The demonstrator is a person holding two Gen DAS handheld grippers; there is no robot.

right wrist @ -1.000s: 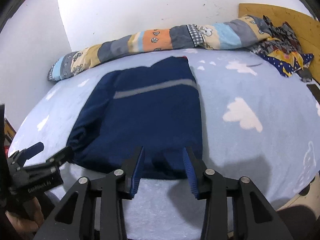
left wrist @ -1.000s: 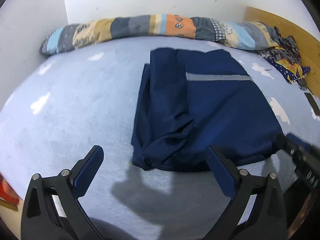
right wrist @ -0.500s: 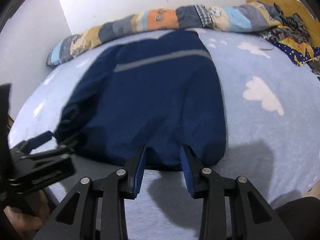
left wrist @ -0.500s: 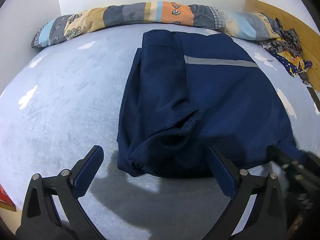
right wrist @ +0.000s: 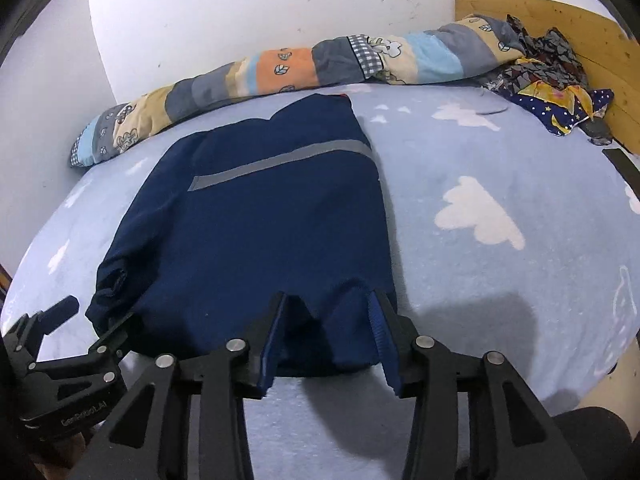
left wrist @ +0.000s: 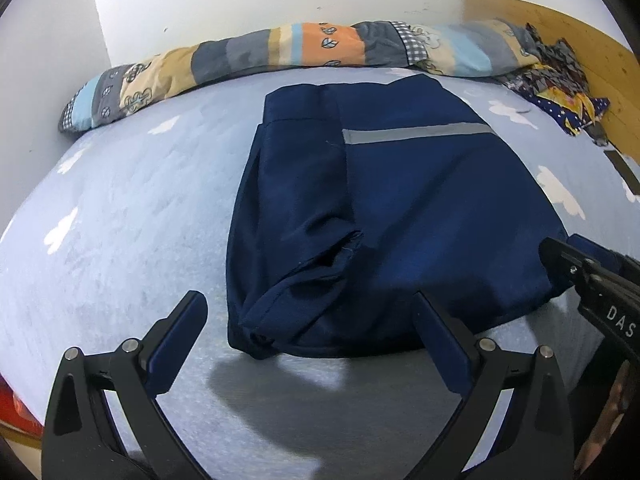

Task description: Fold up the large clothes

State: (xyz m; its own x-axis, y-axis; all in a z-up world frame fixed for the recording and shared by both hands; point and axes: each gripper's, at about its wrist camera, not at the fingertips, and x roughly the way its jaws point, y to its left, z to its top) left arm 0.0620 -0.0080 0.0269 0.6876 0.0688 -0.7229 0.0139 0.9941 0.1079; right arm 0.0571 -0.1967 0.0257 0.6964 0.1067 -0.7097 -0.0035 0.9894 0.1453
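The left gripper (left wrist: 306, 316) hangs over the near left corner of the navy jacket (left wrist: 400, 216), its fingers spread wide and holding nothing; the cuffed sleeve (left wrist: 312, 276), folded in over the body, lies just beyond them. The jacket itself lies flat in the middle of the pale blue bedsheet (left wrist: 132, 208), collar toward the far patchwork bolster (left wrist: 280, 50), a grey reflective stripe (left wrist: 416, 133) across it. It looks soft, limp and fairly thick, so it should drape and sag instead of holding a crease; the near hem corners seem the sensible places to pinch. At the right, the right gripper (right wrist: 326, 318) straddles the near hem with its fingers parted, not yet clamping. Readable lettering: "DAS" on the right gripper's body in the left view, "GenRobot.AI" on the left gripper's in the right view.
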